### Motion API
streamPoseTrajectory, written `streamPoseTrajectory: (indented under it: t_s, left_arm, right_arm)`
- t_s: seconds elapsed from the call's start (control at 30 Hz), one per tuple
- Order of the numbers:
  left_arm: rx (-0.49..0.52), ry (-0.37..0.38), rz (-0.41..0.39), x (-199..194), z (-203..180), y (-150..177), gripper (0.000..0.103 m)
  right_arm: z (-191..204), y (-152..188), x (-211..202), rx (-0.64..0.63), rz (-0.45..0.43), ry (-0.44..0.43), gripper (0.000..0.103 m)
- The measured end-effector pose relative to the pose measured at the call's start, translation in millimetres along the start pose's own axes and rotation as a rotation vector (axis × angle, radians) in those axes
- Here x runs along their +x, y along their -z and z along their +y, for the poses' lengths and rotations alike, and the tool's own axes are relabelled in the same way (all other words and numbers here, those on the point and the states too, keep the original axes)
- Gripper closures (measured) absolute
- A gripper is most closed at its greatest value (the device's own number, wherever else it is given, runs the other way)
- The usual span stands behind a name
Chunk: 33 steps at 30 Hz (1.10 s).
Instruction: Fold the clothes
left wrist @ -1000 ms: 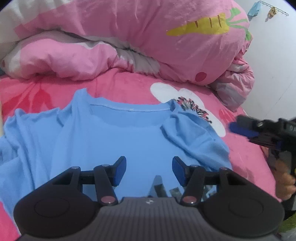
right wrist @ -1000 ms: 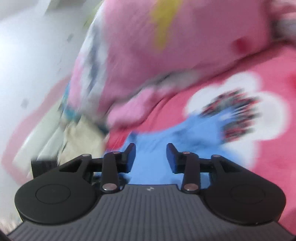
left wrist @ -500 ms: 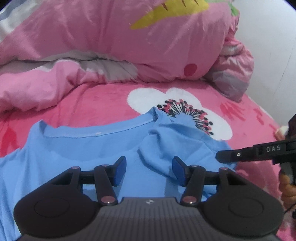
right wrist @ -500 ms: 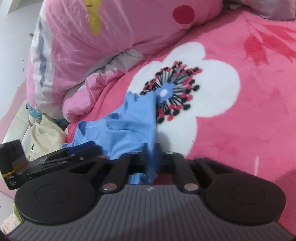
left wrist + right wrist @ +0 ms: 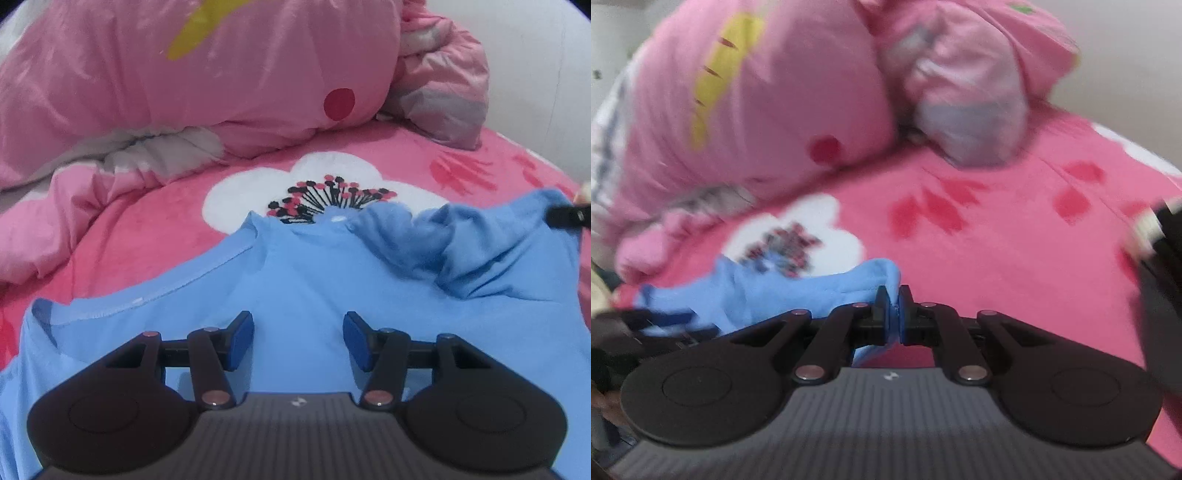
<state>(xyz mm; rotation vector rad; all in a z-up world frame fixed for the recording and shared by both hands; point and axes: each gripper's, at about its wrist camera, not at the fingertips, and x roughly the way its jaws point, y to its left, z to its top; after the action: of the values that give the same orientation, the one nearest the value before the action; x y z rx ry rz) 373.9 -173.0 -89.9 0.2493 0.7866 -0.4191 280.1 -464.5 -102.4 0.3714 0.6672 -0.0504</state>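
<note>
The blue shirt (image 5: 295, 280) is spread on the pink bed (image 5: 155, 218), its right side bunched and pulled up where a fold is pinched by the right gripper (image 5: 894, 308). The left gripper (image 5: 298, 338) is held spread wide over it, nothing gripped. A pink quilt (image 5: 221, 81) is heaped behind

This was a bedroom in a home: a bed sheet (image 5: 155, 221) in pink with a white flower print filled the frame's middle, a bunched pink quilt (image 5: 221, 66) lay across the top, and a plain white wall (image 5: 524, 55) stood upper right.
</note>
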Motion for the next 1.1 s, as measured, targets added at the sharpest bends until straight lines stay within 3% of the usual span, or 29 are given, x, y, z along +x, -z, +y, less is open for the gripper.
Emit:
streamPoseTrajectory:
  t_s: [0.17,0.33,0.5,0.57,0.6,0.7,0.8,1.03,1.1]
  left_arm:
    - [0.004,-0.009,0.011,-0.8,0.0,-2.6,0.047]
    - [0.019,-0.02,0.002,-5.0,-1.4,-9.4,0.047]
    - [0.019,0.022,-0.024,-5.0,-12.2,-25.9,0.047]
    - [-0.004,0.061,-0.03,-2.6,-17.6,-34.5,0.047]
    - [-0.018,0.083,-0.033,-1.4,-20.1,-38.7,0.047]
    - [-0.092,0.162,-0.036,3.1,-22.3,-48.8,0.047]
    - [-0.167,0.212,-0.052,7.0,-19.5,-53.4,0.046]
    - [-0.2,0.184,-0.071,27.5,-19.2,-52.5,0.044]
    - [-0.202,0.165,-0.054,36.2,-21.7,-48.9,0.044]
  right_arm:
    - [-43.2,12.4,-6.6,0.172,0.01,0.028,0.095]
    - [-52.0,7.7,-33.0,0.175,-0.08,0.05,0.091]
    - [-30.8,-14.5,-17.1,0.075,-0.087,-0.11,0.079]
    - [-15.5,-22.6,2.8,0.005,-0.049,-0.159,0.064]
    - [-10.8,-24.6,14.2,-0.011,-0.029,-0.164,0.063]
    - [2.2,-30.1,49.1,-0.054,0.031,-0.174,0.063]
    - [16.1,-15.2,55.2,-0.145,0.092,-0.237,0.077]
    - [64.0,37.3,13.9,-0.559,0.112,-0.349,0.08]
    - [56.1,25.3,19.3,-0.513,0.099,-0.342,0.08]
